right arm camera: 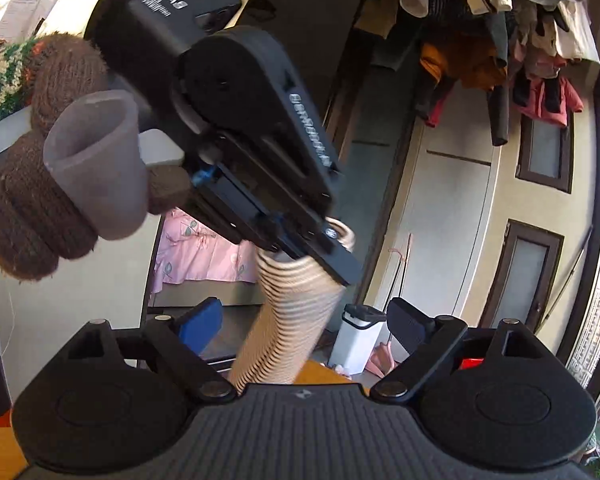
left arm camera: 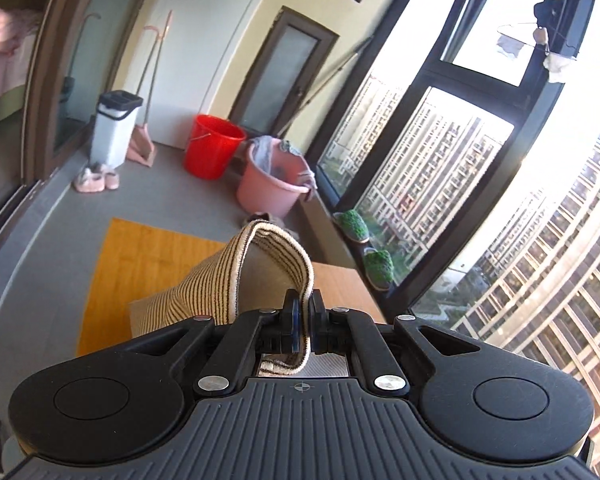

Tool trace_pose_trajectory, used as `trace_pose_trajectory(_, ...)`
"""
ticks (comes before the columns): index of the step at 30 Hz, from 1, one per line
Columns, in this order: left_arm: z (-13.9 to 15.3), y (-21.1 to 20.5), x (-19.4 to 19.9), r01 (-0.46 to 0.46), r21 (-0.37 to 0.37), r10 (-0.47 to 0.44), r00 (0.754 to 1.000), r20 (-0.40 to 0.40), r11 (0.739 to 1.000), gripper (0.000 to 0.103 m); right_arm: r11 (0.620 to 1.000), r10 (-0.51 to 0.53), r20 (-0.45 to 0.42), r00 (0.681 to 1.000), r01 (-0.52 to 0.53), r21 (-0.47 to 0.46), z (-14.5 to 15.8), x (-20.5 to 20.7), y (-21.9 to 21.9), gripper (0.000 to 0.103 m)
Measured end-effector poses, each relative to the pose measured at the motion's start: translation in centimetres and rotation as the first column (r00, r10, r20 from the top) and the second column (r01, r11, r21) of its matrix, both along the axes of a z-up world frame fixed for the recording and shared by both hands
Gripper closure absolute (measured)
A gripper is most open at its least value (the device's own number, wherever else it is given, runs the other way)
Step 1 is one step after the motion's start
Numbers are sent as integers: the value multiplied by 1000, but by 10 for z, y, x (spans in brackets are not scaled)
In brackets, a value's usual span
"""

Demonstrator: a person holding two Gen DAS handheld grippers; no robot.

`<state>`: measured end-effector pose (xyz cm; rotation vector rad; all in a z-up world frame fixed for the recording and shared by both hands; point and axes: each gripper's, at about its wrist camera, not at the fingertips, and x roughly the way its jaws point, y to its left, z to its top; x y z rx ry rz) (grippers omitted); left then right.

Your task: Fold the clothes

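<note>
My left gripper is shut on the ribbed edge of a beige garment with thin dark stripes. The cloth loops up from the jaws and hangs down over the wooden table. In the right wrist view a hand in a brown knitted glove holds that left gripper high, and the striped garment hangs from it as a bunched column. My right gripper is open, its fingers standing on either side of the hanging cloth and not touching it.
On the grey floor beyond the table stand a red bucket, a pink bucket, a white bin and pink slippers. Green slippers lie on the window sill at the right. Several clothes hang overhead.
</note>
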<state>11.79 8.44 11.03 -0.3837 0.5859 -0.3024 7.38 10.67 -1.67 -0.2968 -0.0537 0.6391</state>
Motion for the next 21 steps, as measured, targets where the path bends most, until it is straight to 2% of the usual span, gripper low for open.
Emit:
trace_pose_trajectory(2,2,-7,7,13,11,-13,1000,22,1000,98,998,-51,55,997,52,-34,-6,7,11,15)
trace_pose_trajectory(4,3,-4,14,27,-51,-26,999,29,998,89,993,-87,84,993,94,-77,-10,18,17,49)
trace_pose_trajectory(5,5,-1,14,37,-85,-34,999,37,996,89,989,-99,86,991,108,-104,-12,25,19,76)
trace_pose_trajectory(6,6,2,13,47,-119,-41,998,46,992,87,989,-101,52,993,106,-99,-9,35,15,89)
trace_pose_trajectory(8,9,3,12,43,-128,-32,995,90,991,57,991,-105,-16,994,103,-88,-3,54,8,93)
trace_pose_trajectory(11,10,5,10,15,-109,2,987,158,994,40,988,-154,-98,983,153,-26,12,84,-21,94)
trace_pose_trajectory(13,4,5,11,-6,-92,20,988,156,996,28,981,-185,-178,967,194,33,23,106,-49,94)
trace_pose_trajectory(16,-19,0,17,-27,-48,31,996,89,998,26,960,-220,-294,930,261,106,34,137,-94,94)
trace_pose_trajectory(21,-89,-20,32,30,56,-27,998,-57,998,18,924,-277,-455,846,365,117,14,165,-152,94)
